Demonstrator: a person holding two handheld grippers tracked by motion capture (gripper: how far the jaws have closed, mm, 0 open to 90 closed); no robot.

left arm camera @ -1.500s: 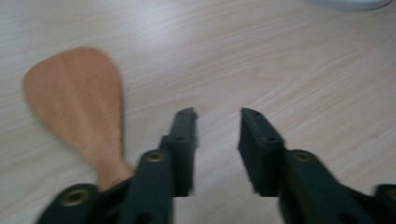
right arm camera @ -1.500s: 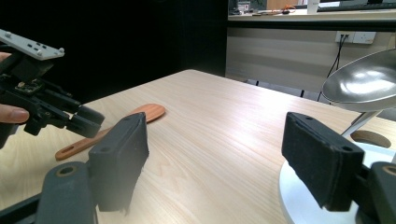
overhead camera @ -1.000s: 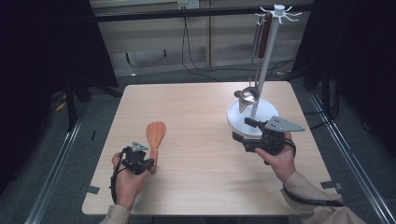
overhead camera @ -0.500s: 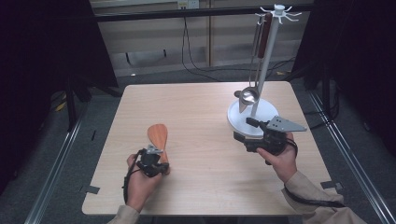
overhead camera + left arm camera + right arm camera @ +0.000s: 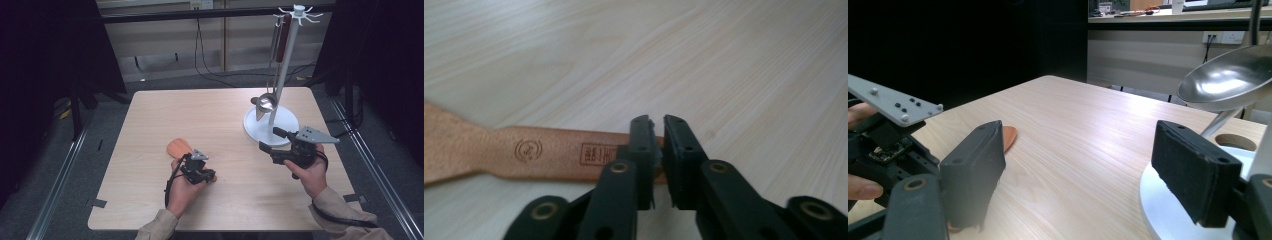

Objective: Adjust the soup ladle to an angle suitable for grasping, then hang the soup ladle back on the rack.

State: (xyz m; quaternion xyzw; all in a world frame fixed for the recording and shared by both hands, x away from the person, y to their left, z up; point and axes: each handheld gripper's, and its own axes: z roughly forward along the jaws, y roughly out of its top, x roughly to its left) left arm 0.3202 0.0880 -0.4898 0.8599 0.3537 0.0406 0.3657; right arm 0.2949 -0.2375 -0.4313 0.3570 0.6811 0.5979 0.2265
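A wooden spatula (image 5: 179,148) lies flat on the table, blade toward the far left and handle running to the near right. My left gripper (image 5: 199,169) sits over the handle's end. In the left gripper view its jaws stand almost together in front of the stamped handle (image 5: 549,152), and nothing is seen between them. My right gripper (image 5: 271,140) is open and empty at the near edge of the white stand base (image 5: 287,121). A steel ladle (image 5: 266,102) hangs from the stand, its bowl (image 5: 1228,80) just above the right jaw.
The stand's white pole (image 5: 284,65) rises from the base with a dark-handled utensil (image 5: 285,30) on its hooks. The table's middle and far left are bare wood. In the right gripper view, the spatula blade (image 5: 1009,137) shows beyond the left hand.
My left gripper has moved right along the near side to the spatula's handle, and the spatula has turned so its handle points near right. The right gripper has held still.
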